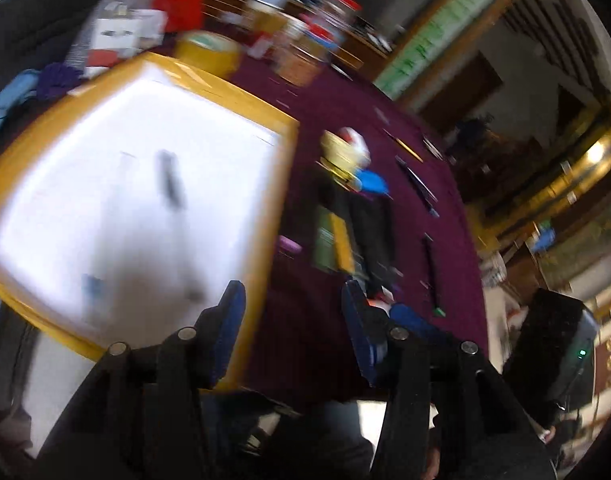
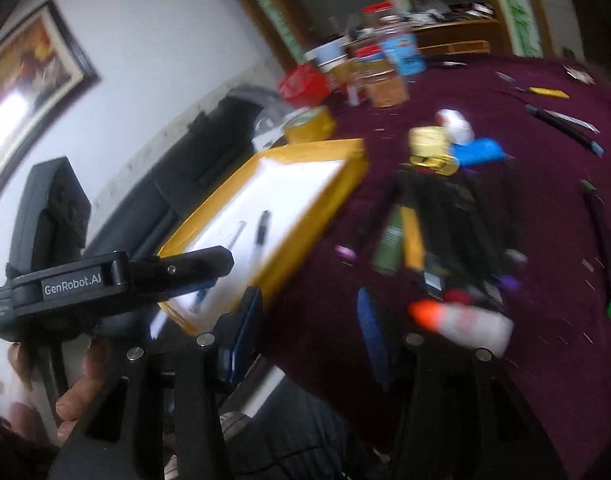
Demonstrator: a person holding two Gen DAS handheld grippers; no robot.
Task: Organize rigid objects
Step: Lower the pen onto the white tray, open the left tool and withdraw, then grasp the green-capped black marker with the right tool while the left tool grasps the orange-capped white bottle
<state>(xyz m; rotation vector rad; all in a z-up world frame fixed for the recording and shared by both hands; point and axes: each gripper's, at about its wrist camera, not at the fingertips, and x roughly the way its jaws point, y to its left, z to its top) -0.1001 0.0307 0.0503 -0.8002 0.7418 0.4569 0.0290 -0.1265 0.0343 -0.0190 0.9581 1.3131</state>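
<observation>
Facing both grippers, the yellow-rimmed tray (image 1: 241,92) is lying ahead and to the left of them, with a dark pen (image 1: 169,180) inside it. The pile of small objects (image 2: 433,232) on the purple cloth (image 2: 505,360) is spreading ahead of the right gripper (image 2: 305,328), long axes pointing mostly away from it. The left gripper (image 1: 293,320) is standing released and empty over the tray's right rim. The right gripper is also standing released, empty, nearer the pile. I judge the orange-tipped white marker (image 2: 461,322), just beside its right finger, the easiest next pick.
</observation>
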